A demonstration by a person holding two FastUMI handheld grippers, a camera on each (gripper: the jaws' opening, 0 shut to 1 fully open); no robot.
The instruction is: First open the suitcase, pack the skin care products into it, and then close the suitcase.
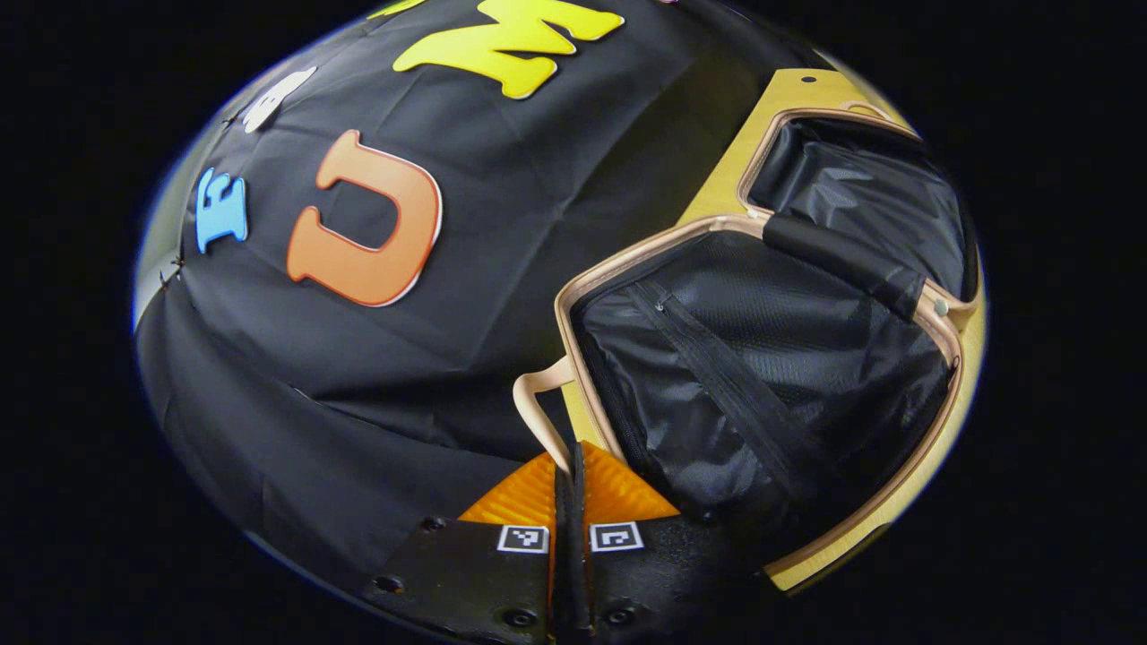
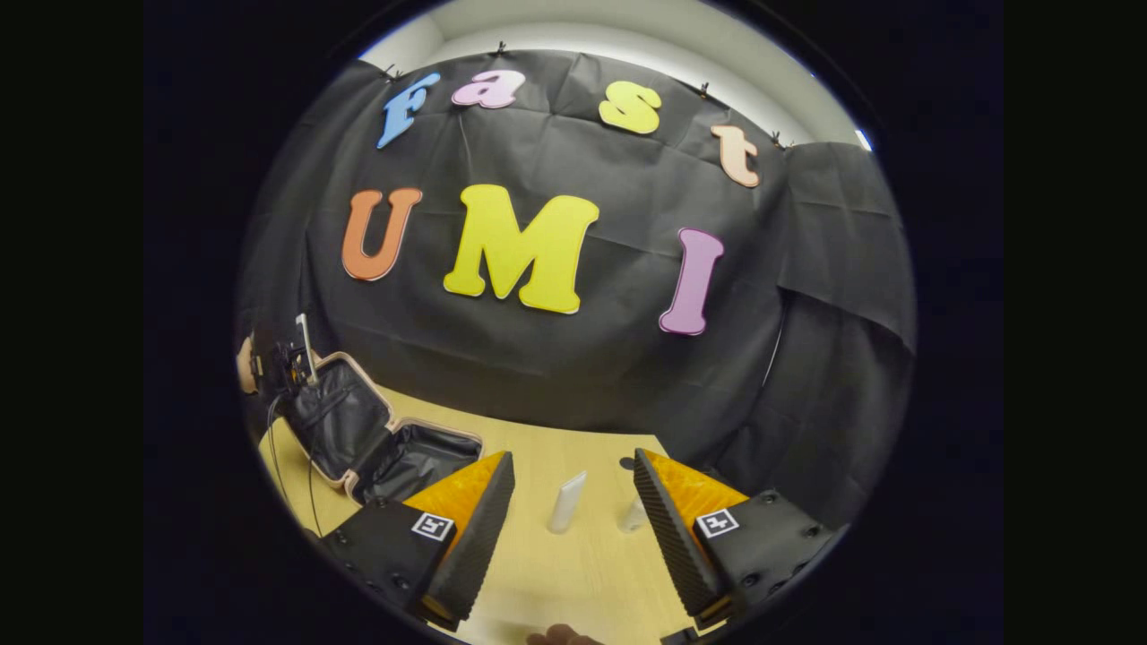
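My left gripper (image 1: 571, 466) is pinched together on the suitcase handle (image 1: 540, 405), bottom centre. Suitcase (image 1: 762, 376) lies open at right, its far edge cut off. My right gripper (image 2: 573, 502) is spread wide; a white tube (image 2: 566, 503) stands between the fingers, and a second bottle (image 2: 633, 514) is half hidden.

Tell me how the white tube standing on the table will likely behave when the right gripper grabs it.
The white tube stands upright on a narrow end on the wooden table, so a sideways nudge would probably tip it. It looks slim and smooth, so it may slip or squash between the pads. The right gripper is open wide around it; closing low seems safest.
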